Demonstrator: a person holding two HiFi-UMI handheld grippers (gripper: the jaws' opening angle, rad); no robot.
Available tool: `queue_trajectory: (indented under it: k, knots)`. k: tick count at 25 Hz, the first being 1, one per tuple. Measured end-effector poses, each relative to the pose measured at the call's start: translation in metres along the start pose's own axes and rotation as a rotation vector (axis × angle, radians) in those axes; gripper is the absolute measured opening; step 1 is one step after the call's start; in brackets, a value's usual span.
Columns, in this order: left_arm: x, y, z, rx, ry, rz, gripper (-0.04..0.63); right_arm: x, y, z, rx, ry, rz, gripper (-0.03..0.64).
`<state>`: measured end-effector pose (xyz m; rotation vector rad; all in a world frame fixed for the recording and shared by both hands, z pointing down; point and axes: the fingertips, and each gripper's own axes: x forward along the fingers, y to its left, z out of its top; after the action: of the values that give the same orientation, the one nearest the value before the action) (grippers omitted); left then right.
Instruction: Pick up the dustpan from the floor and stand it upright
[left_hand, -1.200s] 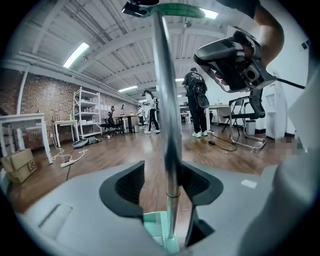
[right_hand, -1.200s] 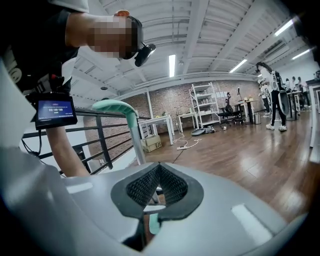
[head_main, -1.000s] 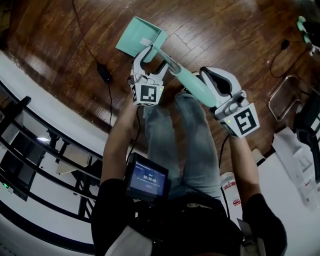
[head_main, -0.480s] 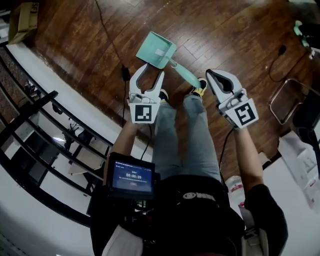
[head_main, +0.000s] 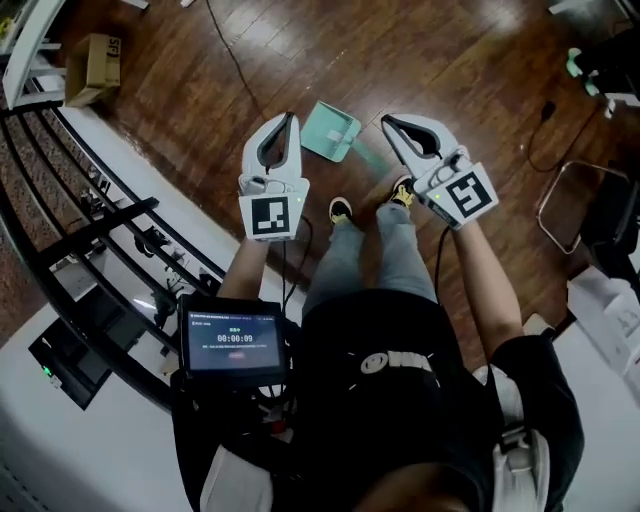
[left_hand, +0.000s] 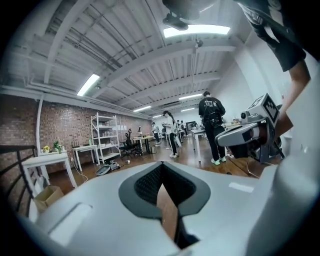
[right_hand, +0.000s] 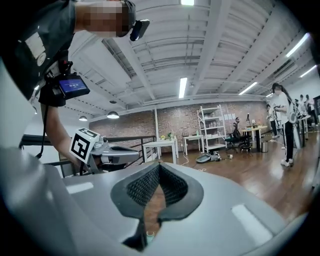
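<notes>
The teal dustpan (head_main: 332, 130) is on the wooden floor far below, between my two raised grippers, its handle (head_main: 371, 157) running toward the person's feet. Whether it stands upright I cannot tell from above. My left gripper (head_main: 291, 117) is up in the air to the pan's left; its jaws have just been closing and are shut with nothing between them (left_hand: 161, 164). My right gripper (head_main: 385, 120) hovers to the right of the pan, also shut and empty (right_hand: 159, 165). Neither gripper touches the dustpan.
A black railing (head_main: 90, 230) and white ledge run along the left. A cardboard box (head_main: 92, 67) lies at the far left, a cable (head_main: 235, 60) crosses the floor, and a wire frame (head_main: 565, 205) sits right. People (left_hand: 212, 125) and shelves (left_hand: 105, 137) stand across the room.
Both grippers have risen well away from the floor. The right gripper has let go of the dustpan handle, and the left jaws went from open to shut. The dustpan stays below.
</notes>
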<state>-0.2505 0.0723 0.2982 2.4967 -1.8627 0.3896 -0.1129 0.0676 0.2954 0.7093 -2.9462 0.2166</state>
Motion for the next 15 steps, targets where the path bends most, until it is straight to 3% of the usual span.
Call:
queue_trajectory:
  k: [3, 8, 15]
  knots:
    - [-0.008, 0.015, 0.039, -0.007, -0.057, 0.017, 0.018, -0.001, 0.008, 0.031, -0.026, -0.021, -0.019, 0.005]
    - [-0.001, 0.008, 0.062, -0.144, -0.051, -0.004, 0.018, -0.004, 0.007, 0.052, -0.033, -0.074, -0.044, 0.005]
    - [-0.018, -0.008, 0.107, -0.103, -0.114, -0.076, 0.018, -0.006, 0.038, 0.097, -0.094, -0.126, -0.064, 0.003]
